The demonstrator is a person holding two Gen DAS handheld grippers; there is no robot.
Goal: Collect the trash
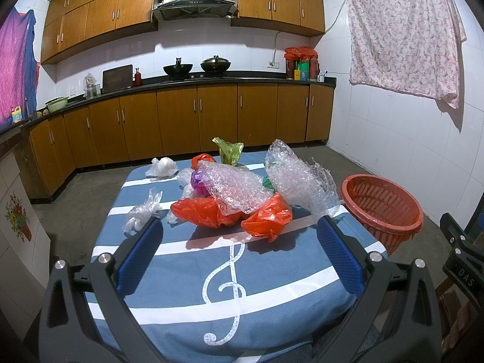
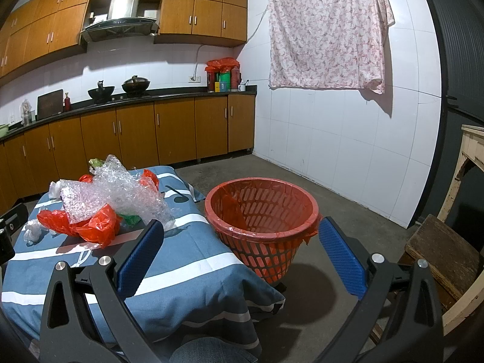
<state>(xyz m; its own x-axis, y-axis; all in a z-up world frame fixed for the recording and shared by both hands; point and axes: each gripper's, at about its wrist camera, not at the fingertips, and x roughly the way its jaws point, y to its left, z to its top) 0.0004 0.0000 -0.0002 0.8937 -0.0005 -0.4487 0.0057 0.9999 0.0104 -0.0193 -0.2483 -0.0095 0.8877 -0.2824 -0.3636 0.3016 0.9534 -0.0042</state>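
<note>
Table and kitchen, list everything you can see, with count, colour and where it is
Bubble wrap: two sheets, clear, on top of the pile on the table.
Orange bags: at least three, in the pile.
Green bag: one, far end of the table.
Clear bags: several, left side of the table.
Purple scrap: one, under the wrap.
Basket: one, orange, lined with an orange bag, on the floor right of the table.
Tablecloth: blue, white stripes, treble clef.
Woks: two, black, on the stove.
Cloth: one, pink floral, hung on the right wall.
Left gripper: open, empty, above the table.
Right gripper: open, empty, facing the basket.
</note>
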